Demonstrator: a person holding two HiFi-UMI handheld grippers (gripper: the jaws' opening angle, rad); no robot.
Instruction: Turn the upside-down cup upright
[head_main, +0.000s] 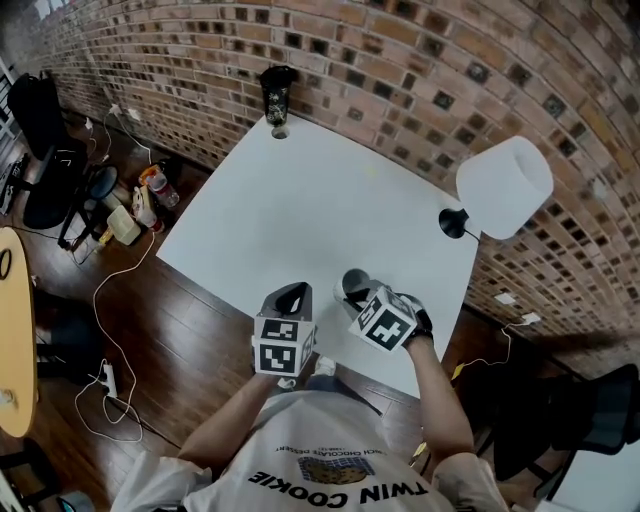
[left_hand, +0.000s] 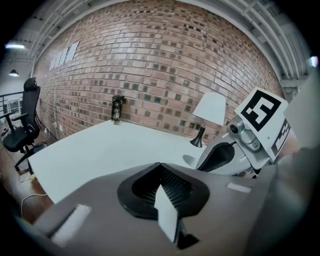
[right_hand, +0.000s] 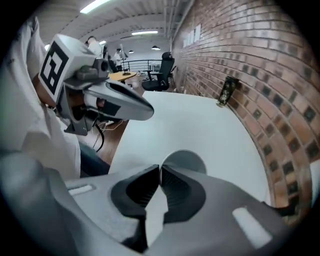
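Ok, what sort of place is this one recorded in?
Probably an open-plan office or studio: a brick wall, a white table with a lamp, an office chair and ceiling strip lights.

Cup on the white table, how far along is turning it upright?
Done: nothing visible; the cup shows a flat grey top, so it seems upside down. In hand: the right tool, jaws together, sits just behind it, holding nothing. Remaining: grasp and flip it.

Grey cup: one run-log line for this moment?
small grey cup on white table, apparently base-up | right gripper shut, tips by cup, contact unclear | left gripper shut, empty | flip pending
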